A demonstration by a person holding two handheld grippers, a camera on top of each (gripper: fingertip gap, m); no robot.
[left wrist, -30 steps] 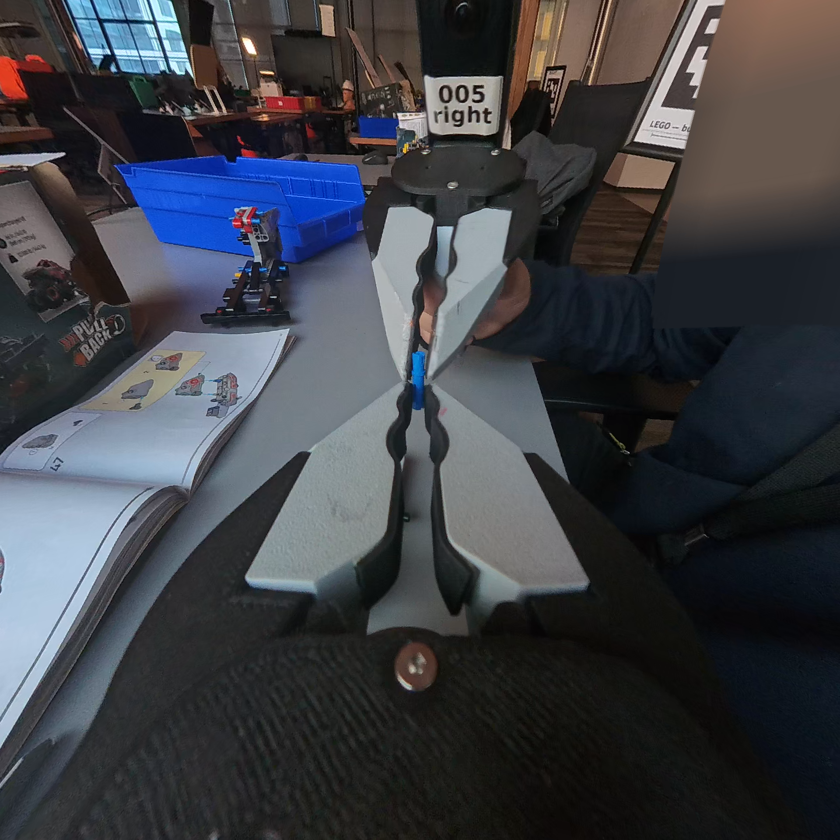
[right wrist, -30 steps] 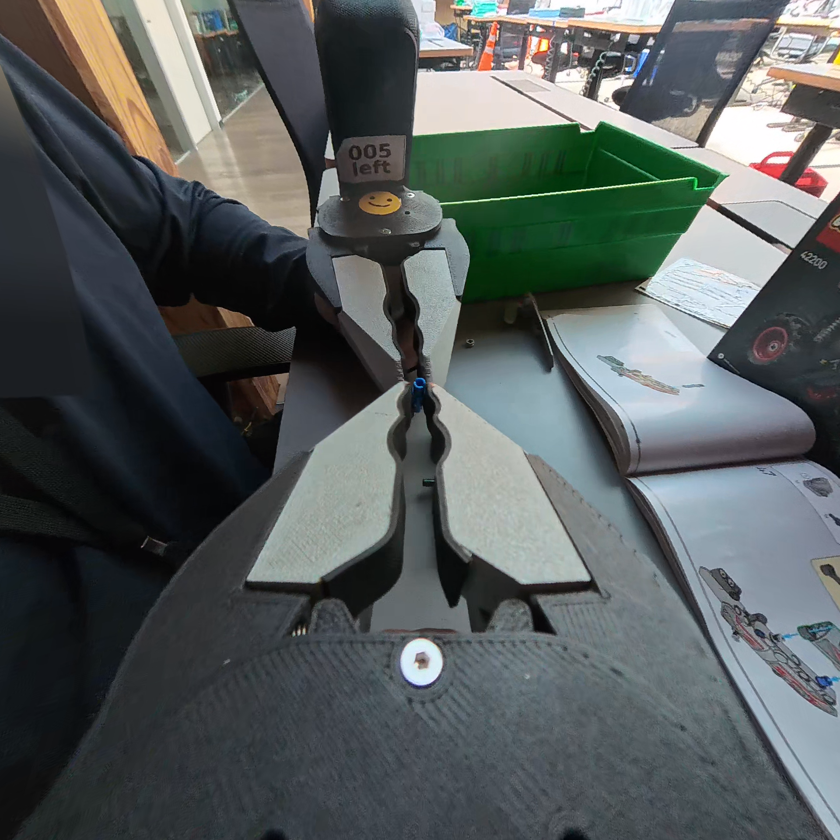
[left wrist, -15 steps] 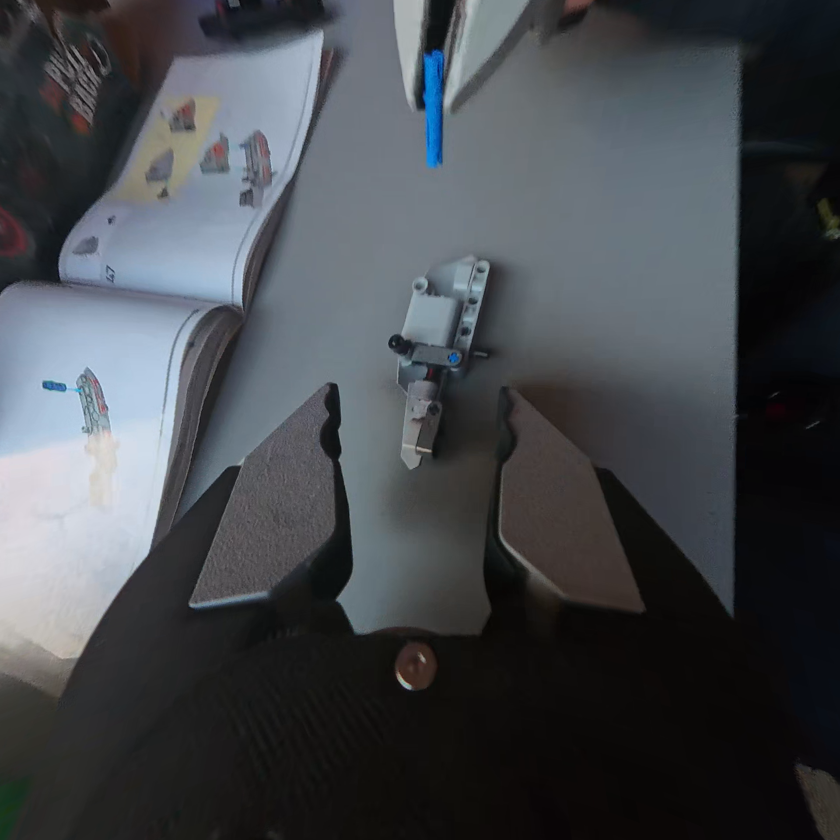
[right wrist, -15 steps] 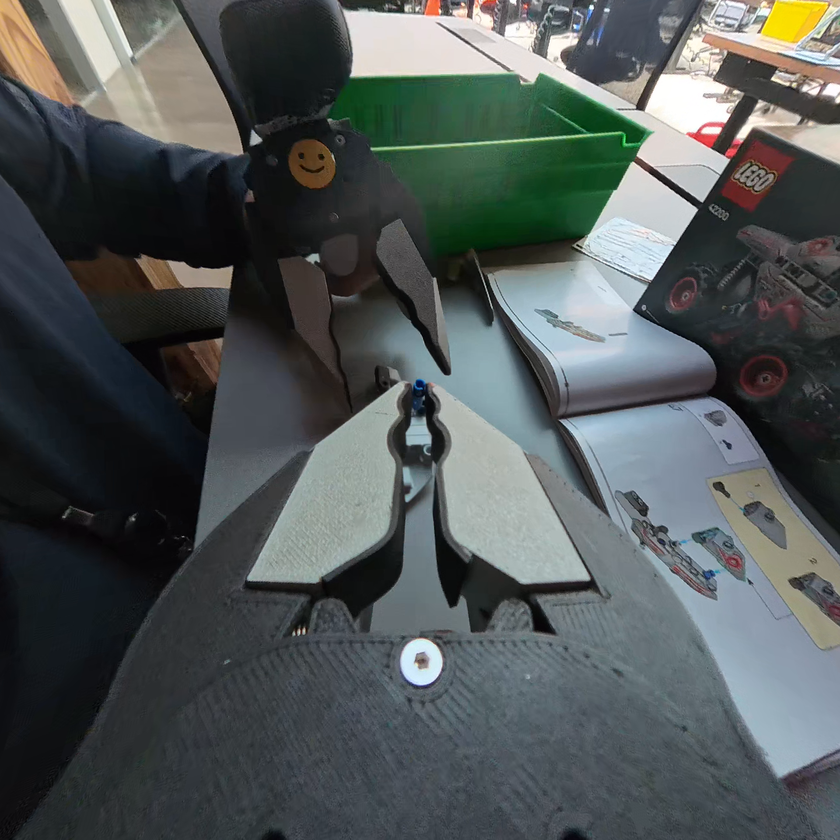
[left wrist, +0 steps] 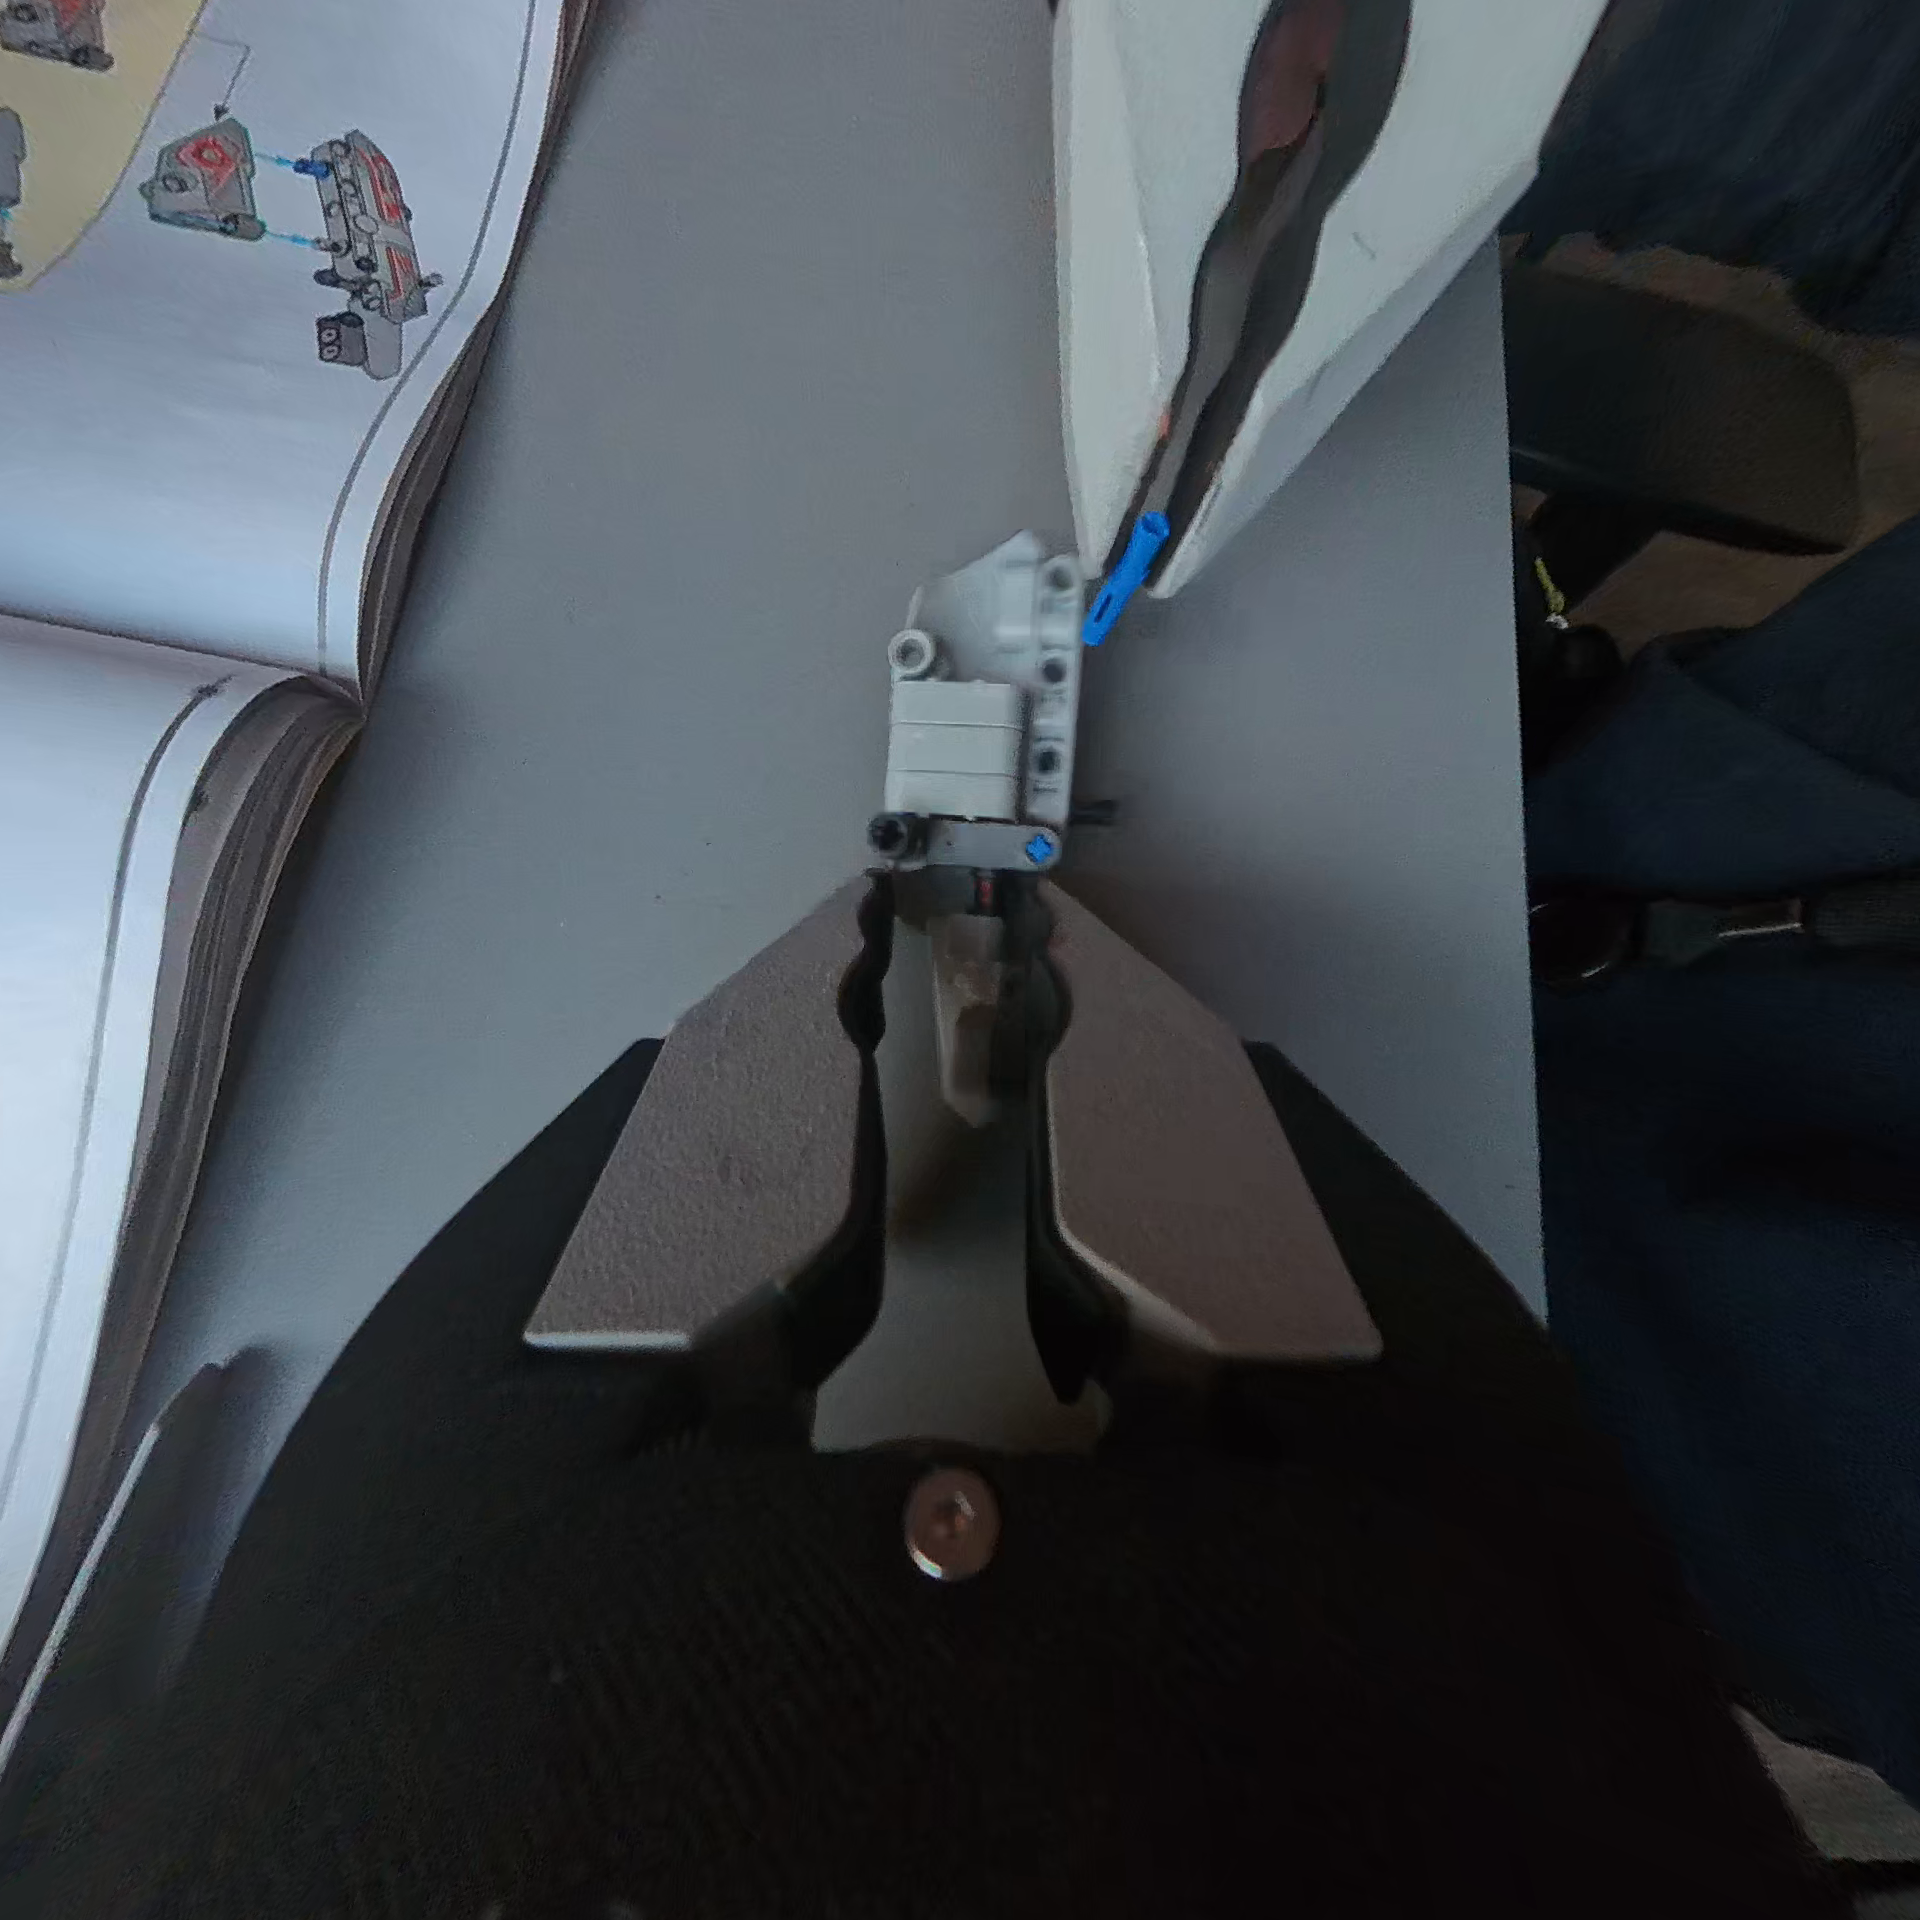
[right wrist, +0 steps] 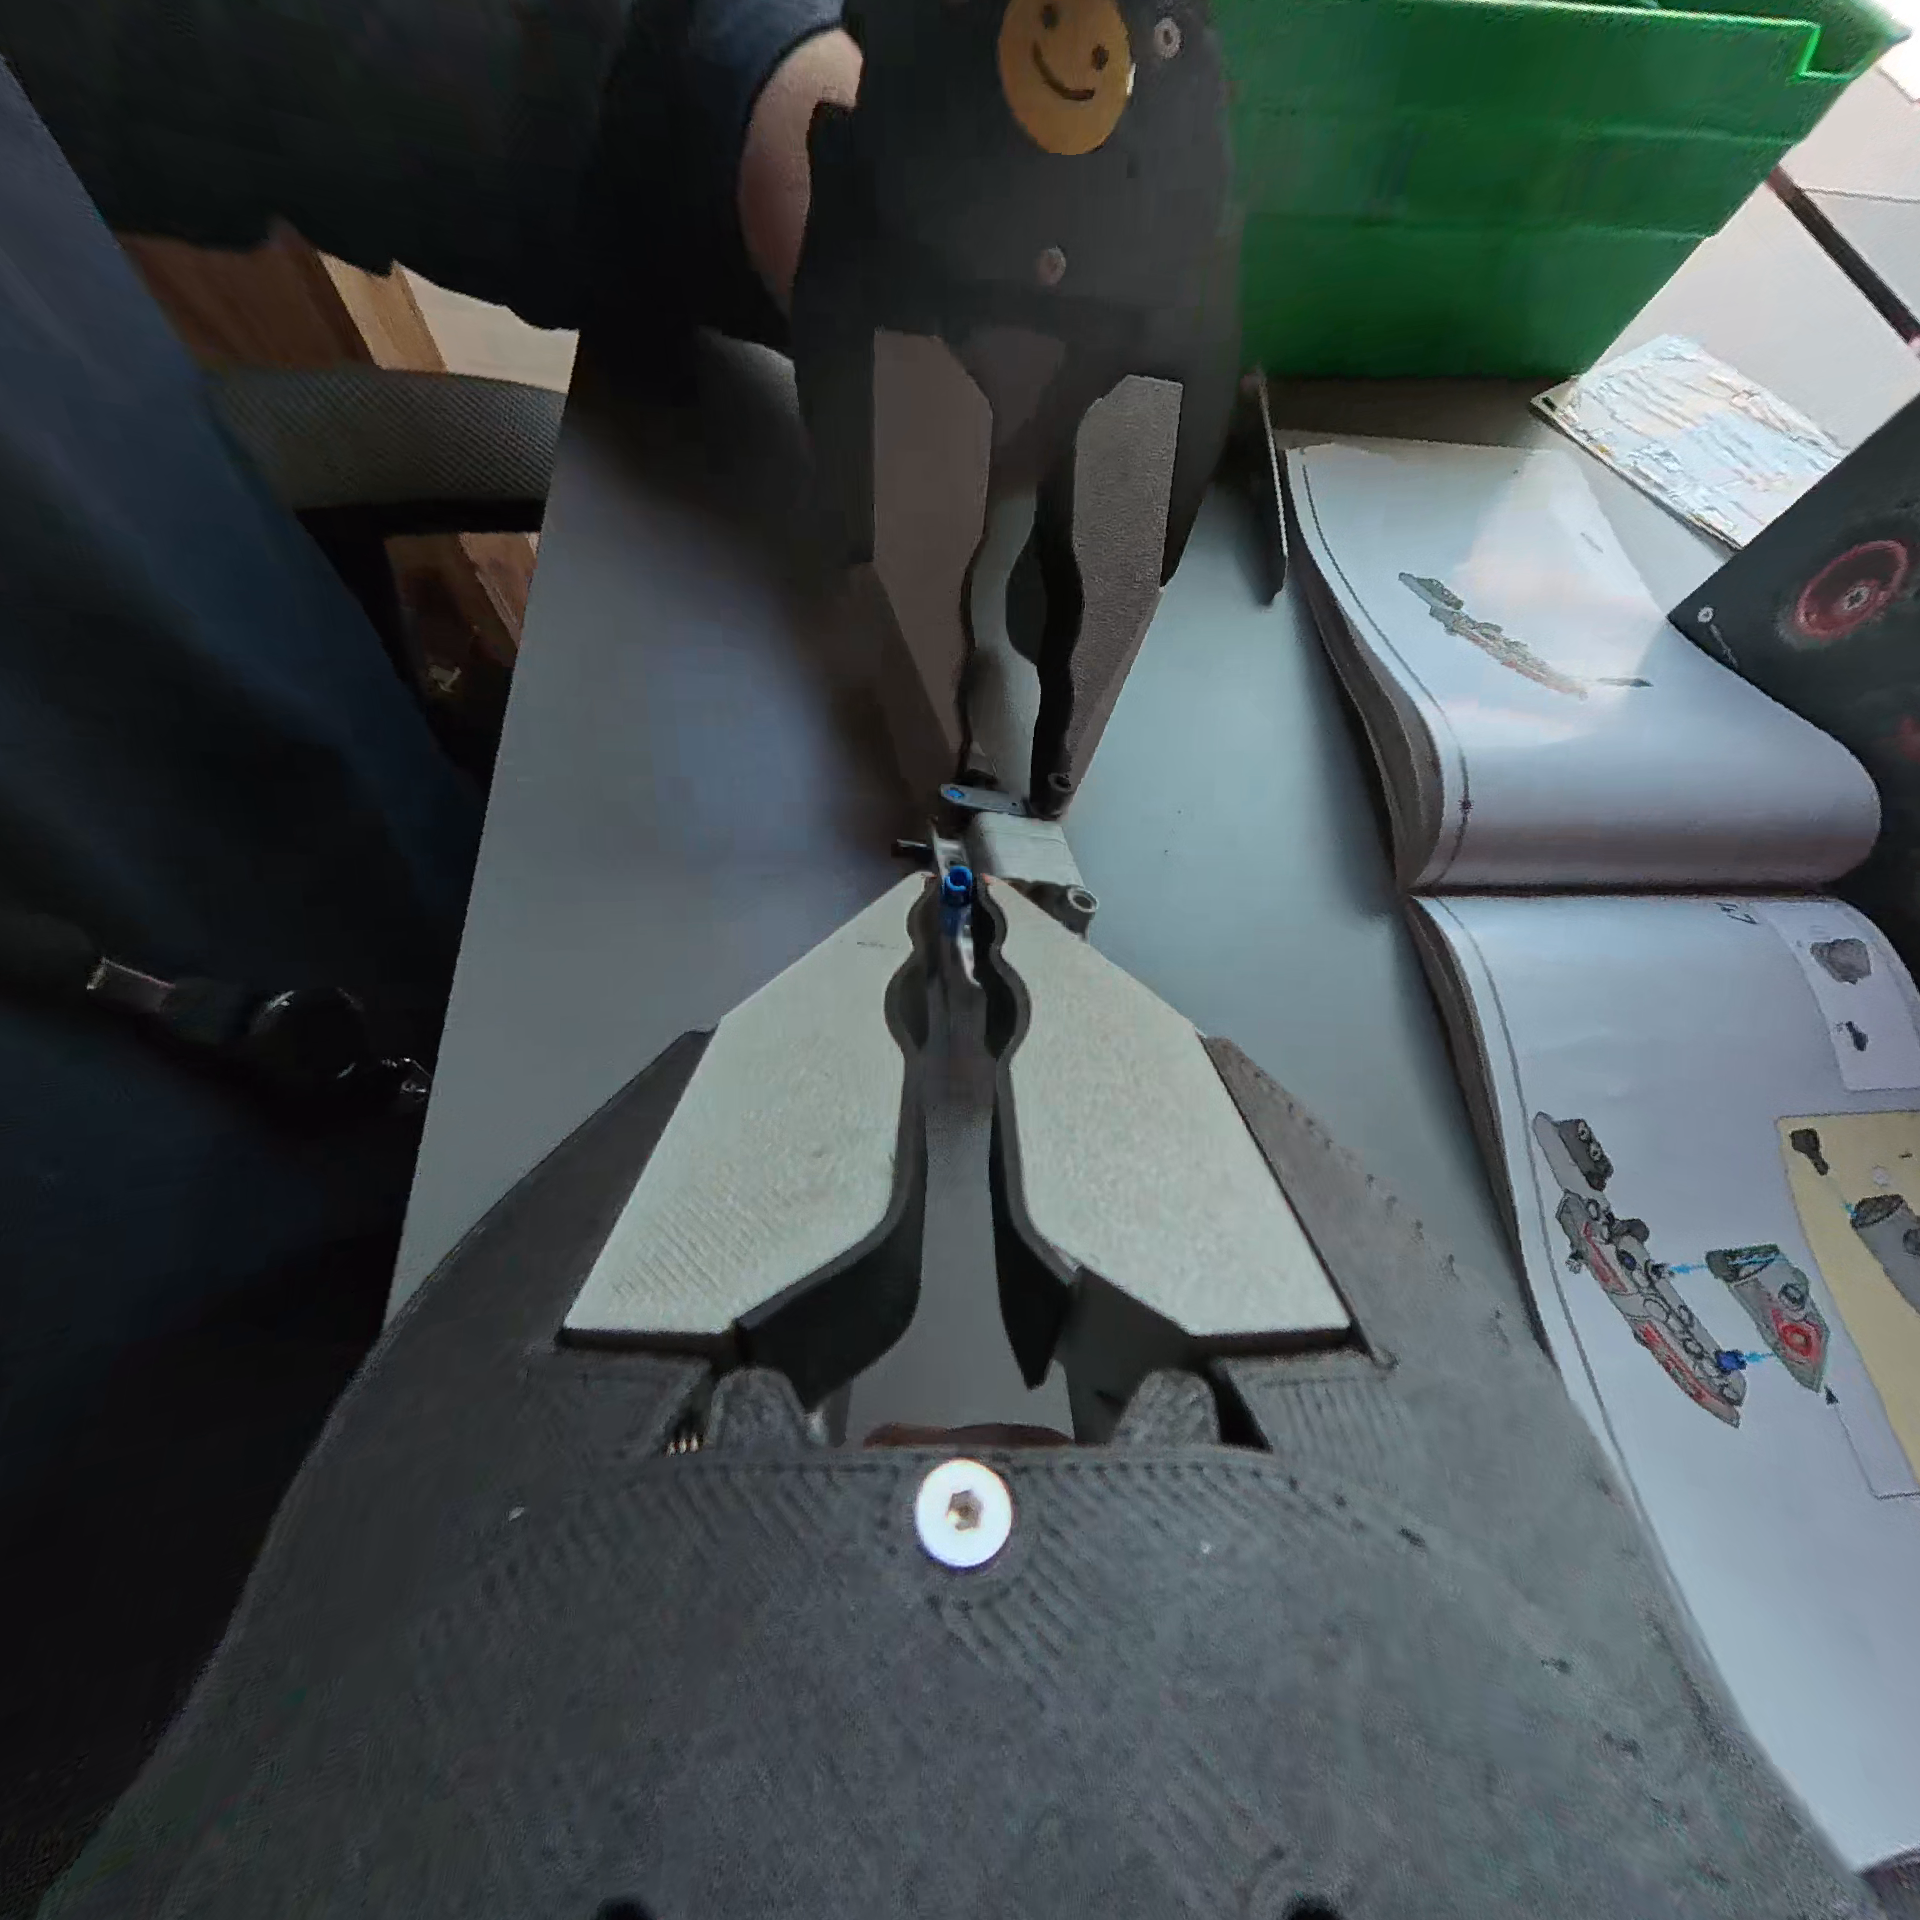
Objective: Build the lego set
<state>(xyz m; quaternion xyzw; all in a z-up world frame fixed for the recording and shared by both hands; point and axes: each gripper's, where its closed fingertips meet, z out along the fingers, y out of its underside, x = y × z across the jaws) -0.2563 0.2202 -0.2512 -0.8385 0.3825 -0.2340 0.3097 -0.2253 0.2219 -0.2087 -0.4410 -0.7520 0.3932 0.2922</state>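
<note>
holding the blue pin (left wrist: 1124,582) in your right gripper (right wrist: 958,891), you have it nipped at the very tips, the jaws almost fully together, and about half of the pin shows beyond them. bring it slowly to the hole in the far corner of the grey assembly (left wrist: 982,717), which lies on the grey table (left wrist: 727,520); in the left wrist view the pin is just beside that corner but tilted, so i think you should first turn your wrist until the pin stands in line with the hole, and only then push. push straight and gently, because such a small pin may slip sideways out of the tips. your left gripper (left wrist: 951,894) is closed narrow on the near, pointed end of the assembly, with its fingertips at the dark beam with the small blue connector (left wrist: 1037,850); whether it squeezes firmly or only touches, i cannot tell for sure. keep this end steady against the table so the assembly does not rotate when the pin goes in. farther out, the open instruction booklet (left wrist: 208,416) lies on your left side of the table, and in the right wrist view the green bin (right wrist: 1507,187) stands behind it, with the dark set box (right wrist: 1829,644) at the edge.
</note>
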